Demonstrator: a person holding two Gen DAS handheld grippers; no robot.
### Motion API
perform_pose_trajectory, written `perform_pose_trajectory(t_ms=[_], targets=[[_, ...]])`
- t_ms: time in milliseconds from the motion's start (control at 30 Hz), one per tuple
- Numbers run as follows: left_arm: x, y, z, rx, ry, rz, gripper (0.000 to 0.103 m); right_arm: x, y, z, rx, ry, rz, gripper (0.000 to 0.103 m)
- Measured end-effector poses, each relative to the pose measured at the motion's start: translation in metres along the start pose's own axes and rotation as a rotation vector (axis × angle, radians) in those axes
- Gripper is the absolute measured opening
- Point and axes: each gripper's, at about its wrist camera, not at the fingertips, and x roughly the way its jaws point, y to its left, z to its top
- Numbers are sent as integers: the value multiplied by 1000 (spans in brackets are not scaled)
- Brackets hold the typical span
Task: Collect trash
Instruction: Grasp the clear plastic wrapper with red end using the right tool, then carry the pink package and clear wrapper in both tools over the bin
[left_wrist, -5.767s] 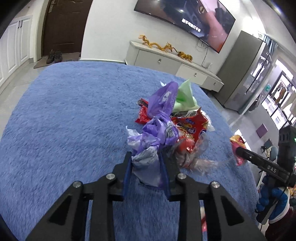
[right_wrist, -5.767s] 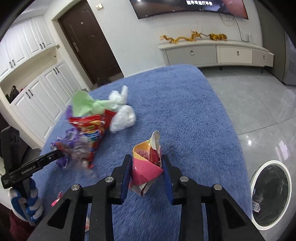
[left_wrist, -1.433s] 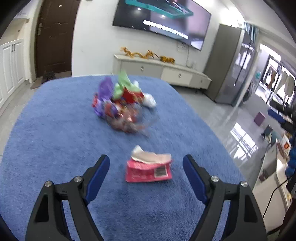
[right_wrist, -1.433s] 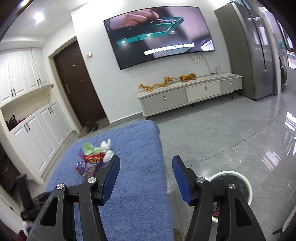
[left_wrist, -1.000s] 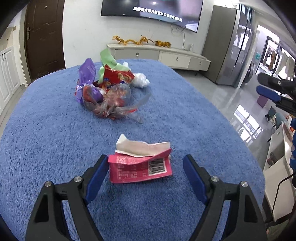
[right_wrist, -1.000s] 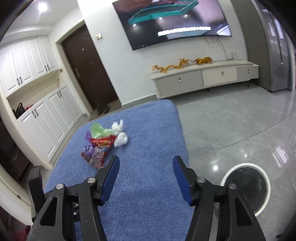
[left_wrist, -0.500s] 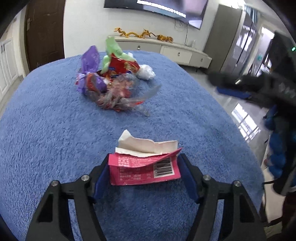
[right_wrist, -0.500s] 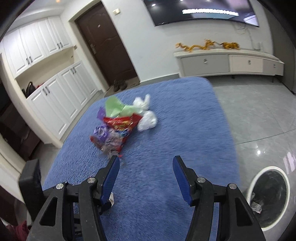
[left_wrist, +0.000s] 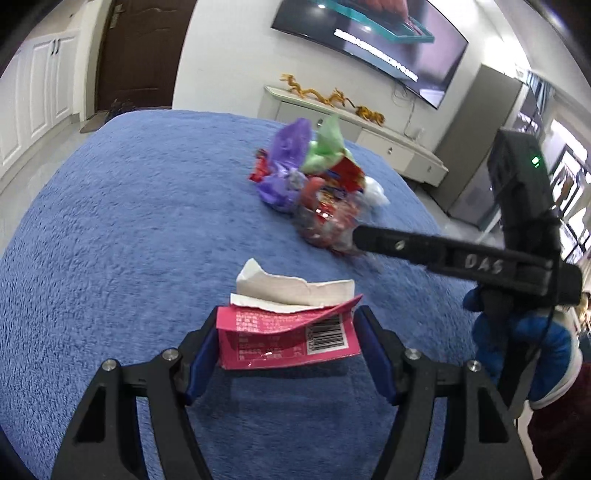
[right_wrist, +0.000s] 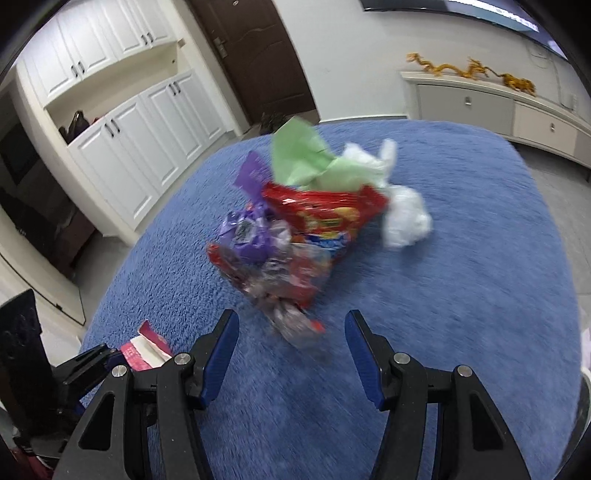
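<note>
In the lower middle of the left wrist view the left gripper (left_wrist: 288, 341) has its two blue pads against the short edges of a flat pink wrapper (left_wrist: 286, 338), torn open along the top with a white inner flap standing up; the jaws look closed onto it, though the wrapper lies on the blue carpet (left_wrist: 122, 236) and is not lifted. In the lower middle of the right wrist view the right gripper (right_wrist: 291, 350) stands wide open and holds nothing, its pads on either side of the near, clear-plastic tip of the trash pile (right_wrist: 314, 225), which sits in the centre of that frame: a red snack bag, purple and green wrappers and a crumpled white bag pressed together. The same pile shows in the upper middle of the left view, with the right tool's dark body crossing the right side of the frame in front of it. The step in hand appears to be a pick-up on each side. Next, the left should lift the wrapper off the pile of the carpet without it slipping from its thin edges, while the right needs to move forward a little and close on the crinkled plastic. No bin is visible in either view.
</note>
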Motion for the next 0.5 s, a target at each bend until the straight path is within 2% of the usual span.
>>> perform_pose_trajectory(t_ms=[33,133,200,300,500], targets=[[0,4,0,-20,0,-13,68,6,2,1,-5,8,-2,55],[1,15,0,-66,1,-40,68,18,5,0,-18,34,-16,42],[0,18,-1,-82,-4,-49,68,19,7,-1,-36,34,-28,26],[-5,19,-2,-81,-13,-49,68,15,9,-4,-48,25,-25,14],[-17,14,-5,-54,-35,-15,68,-7,14,-14,-76,-3,-17,11]])
